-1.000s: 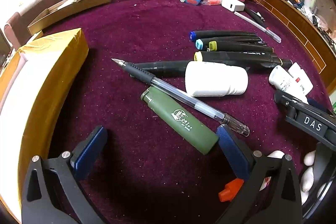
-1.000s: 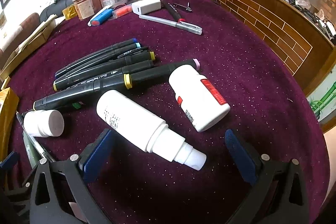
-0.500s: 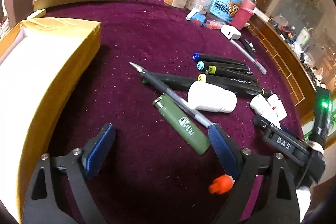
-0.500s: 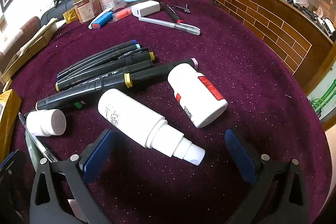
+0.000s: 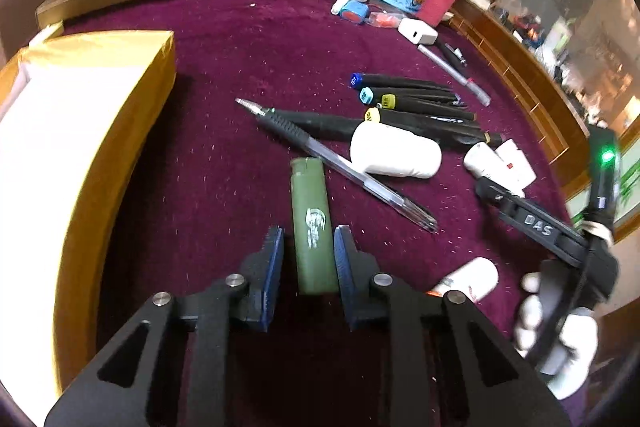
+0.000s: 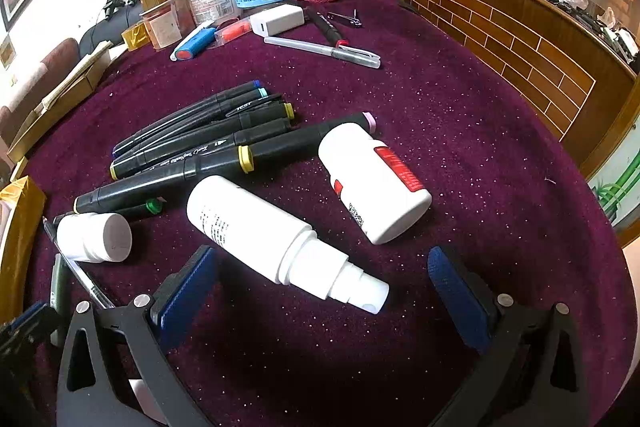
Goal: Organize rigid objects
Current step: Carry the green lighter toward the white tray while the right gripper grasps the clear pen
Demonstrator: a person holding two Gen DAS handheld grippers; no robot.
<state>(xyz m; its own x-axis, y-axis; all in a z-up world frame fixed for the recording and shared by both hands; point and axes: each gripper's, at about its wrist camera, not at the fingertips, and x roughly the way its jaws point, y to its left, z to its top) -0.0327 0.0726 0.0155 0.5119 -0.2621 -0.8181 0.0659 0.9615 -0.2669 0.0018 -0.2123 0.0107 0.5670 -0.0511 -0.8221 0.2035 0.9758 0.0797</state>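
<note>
While the left hand-held gripper (image 5: 308, 247) angles steeply down at the maroon tabletop (image 5: 224, 39), its jaws are closing around a green lighter (image 5: 312, 223) lying lengthwise between them — pads not clearly pressing yet. Light, rigid and likely slick, it suits a mid-body pinch. Farther right, the right hand-held gripper (image 6: 320, 287) hovers wide open over a white spray bottle (image 6: 280, 239).

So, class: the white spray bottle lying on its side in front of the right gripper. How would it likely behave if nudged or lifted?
The white spray bottle is round and lies on its side, so it would probably roll. Its plastic body looks stiff and likely light. Its smooth surface may slip against the pads.
</note>
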